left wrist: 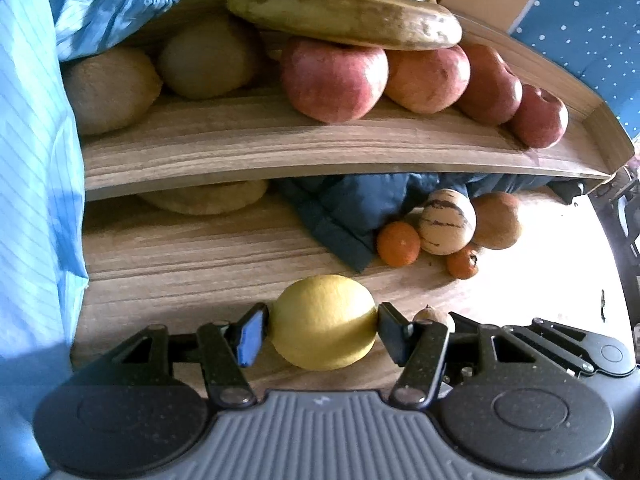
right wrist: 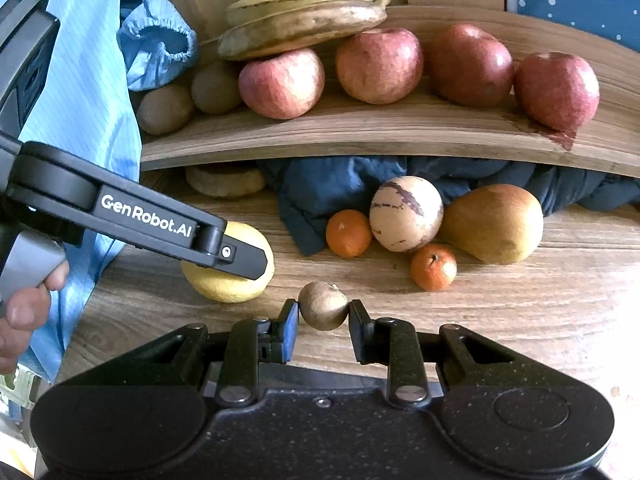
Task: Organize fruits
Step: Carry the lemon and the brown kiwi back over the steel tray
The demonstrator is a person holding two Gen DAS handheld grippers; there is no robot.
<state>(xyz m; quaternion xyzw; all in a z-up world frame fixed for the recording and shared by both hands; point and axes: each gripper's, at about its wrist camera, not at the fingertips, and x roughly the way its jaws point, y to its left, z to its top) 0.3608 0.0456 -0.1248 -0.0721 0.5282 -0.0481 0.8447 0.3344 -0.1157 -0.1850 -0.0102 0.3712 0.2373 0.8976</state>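
Gripping a yellow lemon [left wrist: 323, 322], the left gripper [left wrist: 323, 328] has a pad pressed on each side of the fruit at the lower centre of the left wrist view; in the right wrist view the same lemon [right wrist: 224, 284] sits at centre left, partly covered by the black gripper finger. The right gripper [right wrist: 323, 322] is clamped on a small brown fruit [right wrist: 323, 306], seemingly a kiwi, at the lower middle of its own view, just above the wooden tabletop [right wrist: 520, 312].

Across the upper half of both views runs a curved wooden shelf [right wrist: 360, 136]. Four red apples [right wrist: 380, 66] stand on it in a row, a bunch of browning bananas [right wrist: 304, 20] rests on the leftmost apple, and two kiwis [right wrist: 166, 108] lie toward the shelf's left end.

Under the shelf, at centre right, a striped cream-coloured round fruit [right wrist: 406, 214] touches a pear [right wrist: 494, 222], with two oranges [right wrist: 349, 234] close beside them. Dark blue fabric [right wrist: 320, 192] is bunched behind this group. A light blue sleeve [right wrist: 80, 92] fills the left edge, and a hand [right wrist: 24, 312] holds the left gripper's handle at lower left.
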